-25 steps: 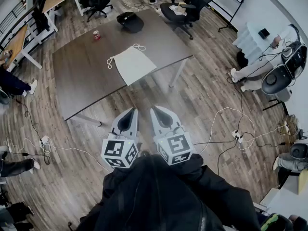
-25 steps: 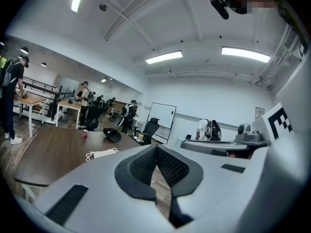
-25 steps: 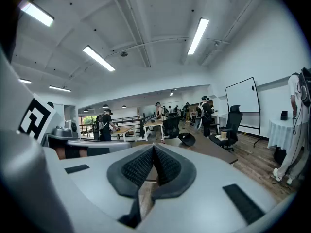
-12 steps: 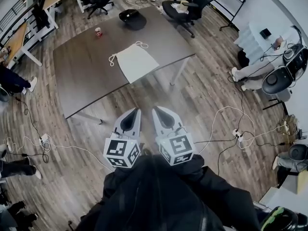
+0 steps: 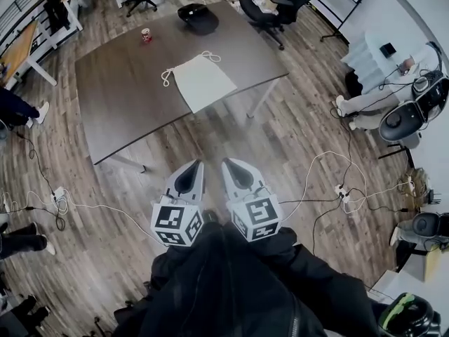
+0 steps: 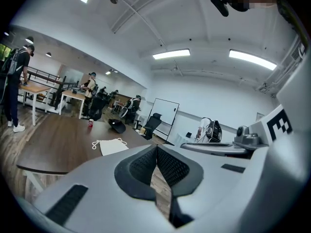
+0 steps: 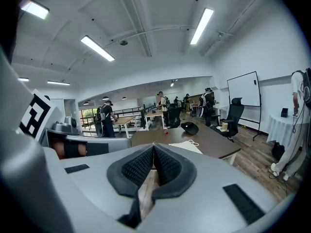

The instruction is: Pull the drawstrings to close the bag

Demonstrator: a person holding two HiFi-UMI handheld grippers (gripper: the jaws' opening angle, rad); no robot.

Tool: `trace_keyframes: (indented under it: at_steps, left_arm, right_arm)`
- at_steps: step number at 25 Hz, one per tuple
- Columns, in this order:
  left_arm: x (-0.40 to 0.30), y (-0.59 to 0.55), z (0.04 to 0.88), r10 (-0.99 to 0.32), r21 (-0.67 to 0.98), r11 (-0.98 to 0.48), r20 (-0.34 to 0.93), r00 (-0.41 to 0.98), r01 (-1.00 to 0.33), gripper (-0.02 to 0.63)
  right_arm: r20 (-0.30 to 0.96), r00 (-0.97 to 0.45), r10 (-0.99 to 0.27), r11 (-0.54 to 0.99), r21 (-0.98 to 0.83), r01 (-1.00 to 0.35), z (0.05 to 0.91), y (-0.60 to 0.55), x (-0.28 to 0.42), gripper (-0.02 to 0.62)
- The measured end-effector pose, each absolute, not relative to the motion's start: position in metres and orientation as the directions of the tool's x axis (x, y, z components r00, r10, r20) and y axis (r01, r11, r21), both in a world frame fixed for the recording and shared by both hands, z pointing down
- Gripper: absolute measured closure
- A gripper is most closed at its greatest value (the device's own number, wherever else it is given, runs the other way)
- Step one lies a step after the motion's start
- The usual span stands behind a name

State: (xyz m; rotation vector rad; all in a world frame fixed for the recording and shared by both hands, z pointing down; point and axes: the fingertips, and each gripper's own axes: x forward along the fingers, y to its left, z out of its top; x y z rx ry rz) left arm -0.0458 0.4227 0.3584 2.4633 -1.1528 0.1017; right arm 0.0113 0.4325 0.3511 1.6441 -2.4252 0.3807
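A white drawstring bag lies flat on the dark table, with cord loops at its far corners. It also shows small in the left gripper view and the right gripper view. My left gripper and right gripper hang side by side over the wooden floor, well short of the table. Both are shut, pads touching, with nothing between them. A dark jacket fills the view below them.
A red can and a black cap-like object sit at the table's far end. Office chairs stand beyond. Cables run over the floor to the right and left. People stand at desks along the left side.
The table and bag have shifted slightly up and right in the head view as I step closer. Both grippers stay shut and side by side.
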Motion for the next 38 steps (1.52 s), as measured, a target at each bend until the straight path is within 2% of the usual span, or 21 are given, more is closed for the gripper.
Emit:
trace_keyframes:
  at_steps: [9,21,30,38]
  left_arm:
    - [-0.086,0.409,0.375,-0.763,0.361,-0.495,0.254,0.594,-0.790,0.575]
    - [-0.069,0.349,0.392,-0.766,0.356,-0.492,0.256,0.589,-0.794,0.575]
    - [-0.040,0.227,0.396,-0.791,0.326,-0.452,0.282,0.542,-0.830,0.575]
    - [-0.010,0.085,0.406,-0.806,0.332,-0.394,0.324,0.495,-0.857,0.575]
  right_arm:
    - [0.311,-0.438,-0.843,0.430,-0.098,-0.898,0.365,0.420,-0.028,0.572]
    - [0.303,-0.450,-0.840,0.439,-0.106,-0.892,0.381,0.355,-0.015,0.572]
    - [0.280,-0.506,-0.816,0.485,-0.147,-0.862,0.384,0.227,0.010,0.572]
    - [0.312,-0.535,-0.785,0.507,-0.174,-0.844,0.392,0.077,0.052,0.572]
